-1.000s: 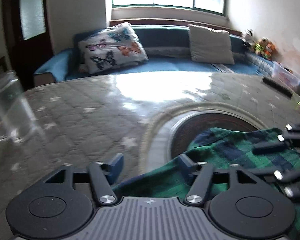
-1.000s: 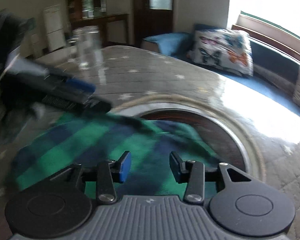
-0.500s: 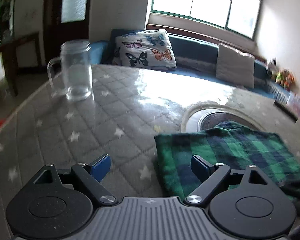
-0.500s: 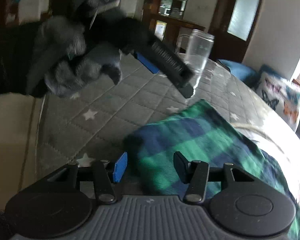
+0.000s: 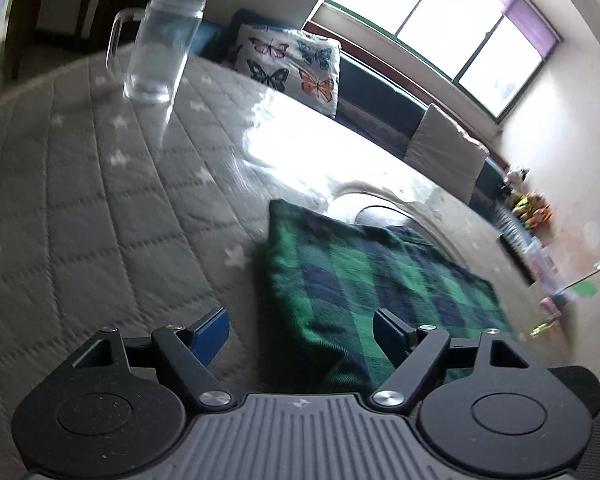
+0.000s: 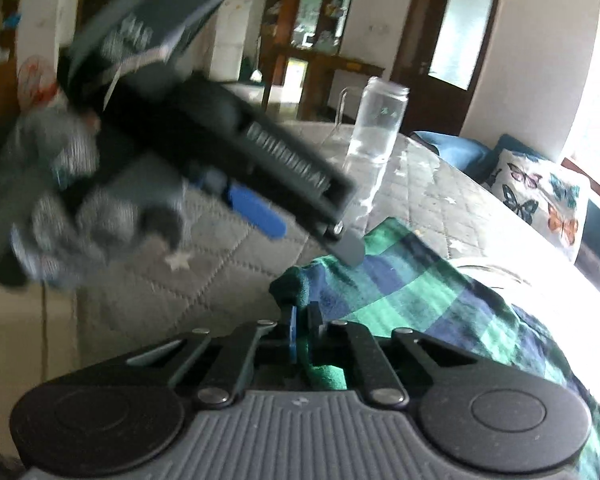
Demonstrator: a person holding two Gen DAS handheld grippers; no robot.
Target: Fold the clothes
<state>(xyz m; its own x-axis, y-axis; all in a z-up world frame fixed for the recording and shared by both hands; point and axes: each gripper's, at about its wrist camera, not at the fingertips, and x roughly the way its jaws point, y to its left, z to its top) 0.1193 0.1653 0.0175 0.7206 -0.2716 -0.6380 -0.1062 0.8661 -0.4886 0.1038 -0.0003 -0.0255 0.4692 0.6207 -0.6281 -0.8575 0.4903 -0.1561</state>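
Observation:
A folded green and navy plaid cloth (image 5: 380, 280) lies on the quilted grey table cover (image 5: 100, 200). My left gripper (image 5: 300, 336) hovers low over the cloth's near left corner. Its jaws are closing; the cloth's edge lies between them and the pads are clear of it. In the right wrist view the cloth (image 6: 420, 292) runs off to the right. My right gripper (image 6: 300, 332) is shut on a bunched corner of it. A gloved hand (image 6: 80, 208) holds the left gripper (image 6: 304, 232) just above that same end of the cloth.
A clear glass mug (image 5: 160, 48) stands on the table beyond the cloth, and in the right wrist view this mug (image 6: 376, 128) is behind the left gripper. A butterfly pillow (image 5: 292, 68) lies on a blue sofa past the table. A dark round inset (image 5: 380, 216) shows under the cloth's far edge.
The right gripper swung to the cloth's near corner and shut on it. The left gripper moved left to the cloth's left edge and rolled, with its jaws wide.

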